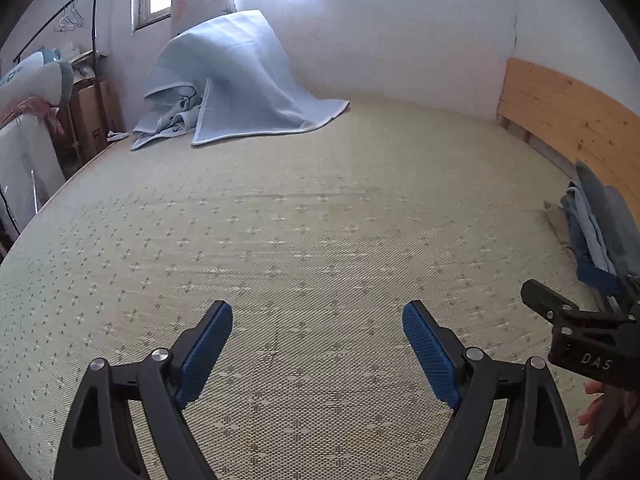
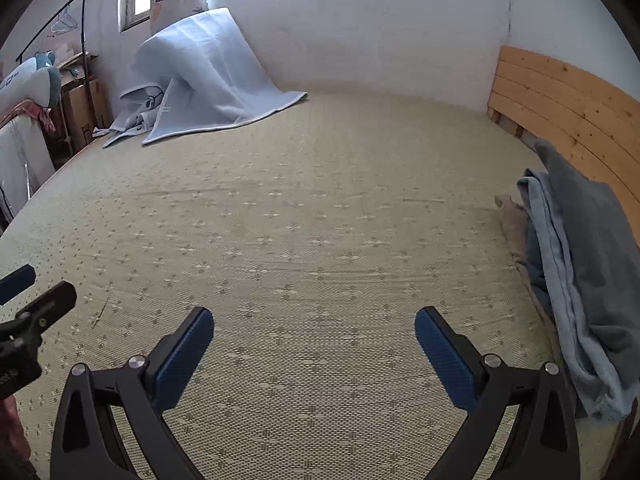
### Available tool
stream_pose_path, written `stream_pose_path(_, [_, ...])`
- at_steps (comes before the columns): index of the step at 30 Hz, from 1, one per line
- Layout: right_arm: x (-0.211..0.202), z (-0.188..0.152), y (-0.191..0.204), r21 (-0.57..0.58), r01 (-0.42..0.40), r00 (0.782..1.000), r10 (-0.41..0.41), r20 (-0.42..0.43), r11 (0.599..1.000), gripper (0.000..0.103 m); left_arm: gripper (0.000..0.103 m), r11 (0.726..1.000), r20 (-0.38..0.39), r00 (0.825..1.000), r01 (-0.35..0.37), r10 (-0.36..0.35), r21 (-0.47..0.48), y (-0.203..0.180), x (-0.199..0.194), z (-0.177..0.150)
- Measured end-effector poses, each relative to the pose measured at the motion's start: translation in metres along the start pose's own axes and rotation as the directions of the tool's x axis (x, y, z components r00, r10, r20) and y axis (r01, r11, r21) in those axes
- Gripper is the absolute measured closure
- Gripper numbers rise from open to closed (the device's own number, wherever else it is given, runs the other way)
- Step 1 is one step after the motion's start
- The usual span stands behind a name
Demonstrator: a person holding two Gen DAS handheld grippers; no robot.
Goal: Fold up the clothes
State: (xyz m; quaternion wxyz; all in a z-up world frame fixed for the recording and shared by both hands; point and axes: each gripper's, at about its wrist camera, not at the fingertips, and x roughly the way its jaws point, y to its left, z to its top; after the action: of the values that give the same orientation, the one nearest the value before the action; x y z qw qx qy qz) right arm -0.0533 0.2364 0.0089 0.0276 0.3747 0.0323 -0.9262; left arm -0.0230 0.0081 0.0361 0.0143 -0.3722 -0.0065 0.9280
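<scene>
Both our left gripper (image 1: 317, 354) and right gripper (image 2: 314, 358) hover wide-fingered and empty over the bed (image 2: 320, 220); we should reach right of the fingers for the clothes pile (image 2: 580, 280), pinching one top layer only.

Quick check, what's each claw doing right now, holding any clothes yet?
Left claw: open, holding nothing, above the bed mat.
Right claw: open, holding nothing; the pile of clothes lies to its right, untouched.
</scene>
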Motion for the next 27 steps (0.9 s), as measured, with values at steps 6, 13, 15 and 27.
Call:
stream_pose_path(6, [-0.002,0.001,0.002,0.015,-0.006,1.000,0.006,-0.002,1.000,0.000,0.013,1.000,-0.014,1.000,0.009,-0.009,-0.001,0.003,0.003,-0.001])
stream_pose_path(13, [-0.001,0.001,0.007,0.006,-0.017,1.000,0.017,0.000,1.000,0.000,0.013,1.000,-0.032,0.999,0.004,-0.004,-0.003,0.003,0.007,-0.004])
stream_pose_path(15, [0.000,0.000,0.009,0.003,-0.022,1.000,0.022,-0.004,1.000,0.000,0.013,1.000,-0.028,1.000,0.003,-0.003,-0.003,0.003,0.006,-0.004])
stream_pose_path(27, [0.002,0.002,0.016,-0.001,-0.020,1.000,0.020,-0.002,1.000,0.000,0.013,1.000,-0.021,1.000,-0.008,0.008,0.001,0.002,0.006,-0.004])
